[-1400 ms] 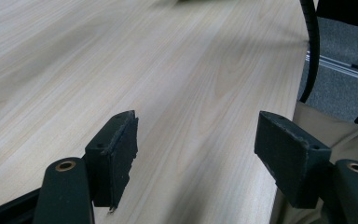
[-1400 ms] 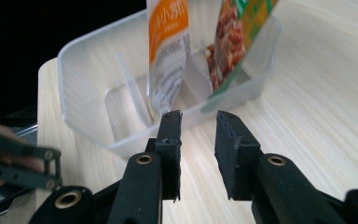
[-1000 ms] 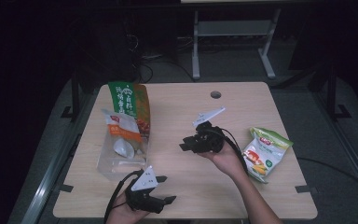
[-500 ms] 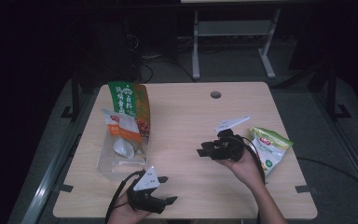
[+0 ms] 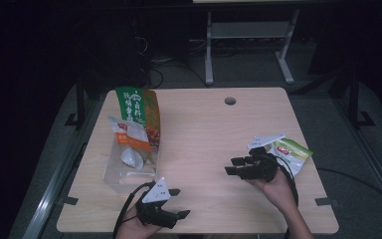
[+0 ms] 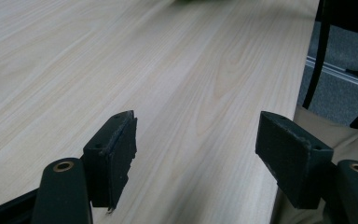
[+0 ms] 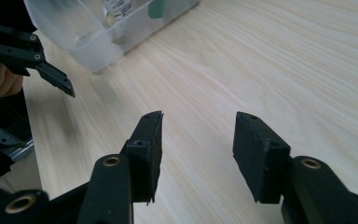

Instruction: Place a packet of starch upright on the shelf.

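My left gripper (image 5: 179, 203) rests at the near edge of the wooden table (image 5: 204, 129), open, with only bare wood between its jaws (image 6: 196, 140). My right gripper (image 5: 231, 166) hovers at the near right, pointing left across the table. Its jaws have just been opening, and nothing is between them (image 7: 198, 140). A green snack packet (image 5: 291, 152) lies just right of the right hand. At the far left stands a green and orange bag (image 5: 139, 114). A clear plastic container (image 5: 129, 162) with a packet inside sits in front of it.
The right gripper view looks toward the clear container (image 7: 98, 32) and the left gripper (image 7: 51, 77) beyond bare wood. A round cable hole (image 5: 230, 101) is near the far edge. A metal stand (image 5: 248, 45) is on the floor behind the table.
The right hand has moved right and toward the near edge, from the table's middle to beside the green packet, and its jaws stand wider. The left gripper has kept still.
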`<state>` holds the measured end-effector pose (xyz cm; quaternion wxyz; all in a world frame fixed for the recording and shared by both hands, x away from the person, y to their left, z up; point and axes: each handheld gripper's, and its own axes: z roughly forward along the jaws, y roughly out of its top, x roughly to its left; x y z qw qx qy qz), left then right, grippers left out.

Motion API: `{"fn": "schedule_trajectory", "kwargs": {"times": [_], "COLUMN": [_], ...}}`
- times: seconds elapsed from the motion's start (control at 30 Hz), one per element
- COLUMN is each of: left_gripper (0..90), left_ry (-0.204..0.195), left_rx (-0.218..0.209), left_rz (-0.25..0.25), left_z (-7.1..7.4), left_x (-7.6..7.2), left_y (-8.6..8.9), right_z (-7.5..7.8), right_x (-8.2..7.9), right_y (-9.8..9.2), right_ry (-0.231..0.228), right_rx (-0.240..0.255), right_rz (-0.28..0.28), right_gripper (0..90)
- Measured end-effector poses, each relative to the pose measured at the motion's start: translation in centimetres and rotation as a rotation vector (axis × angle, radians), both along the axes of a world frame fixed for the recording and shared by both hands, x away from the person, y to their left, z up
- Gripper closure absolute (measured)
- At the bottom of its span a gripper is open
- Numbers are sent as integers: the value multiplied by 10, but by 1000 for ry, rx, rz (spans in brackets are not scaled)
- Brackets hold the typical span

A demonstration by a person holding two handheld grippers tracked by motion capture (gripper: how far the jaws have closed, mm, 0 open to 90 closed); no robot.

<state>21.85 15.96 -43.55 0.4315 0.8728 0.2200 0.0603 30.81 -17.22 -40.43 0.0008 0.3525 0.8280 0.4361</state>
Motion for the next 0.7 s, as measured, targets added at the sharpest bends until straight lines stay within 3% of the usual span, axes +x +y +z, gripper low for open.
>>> {"fn": "schedule_trajectory", "kwargs": {"times": [0.3, 0.7], "left_gripper": [278, 262], "left_ry": [-21, -24], "left_rx": [-6, -1], "left_rz": [-4, -7], "left_z": [13, 26], "left_x": [0, 24], "left_y": [-3, -24], "right_z": [1, 8], "right_x": [-9, -19], "right_y": [-10, -38], "right_ry": [-7, -18], "right_rx": [-9, -24], "right_rz": [-10, -71], "right_gripper": [434, 392]}}
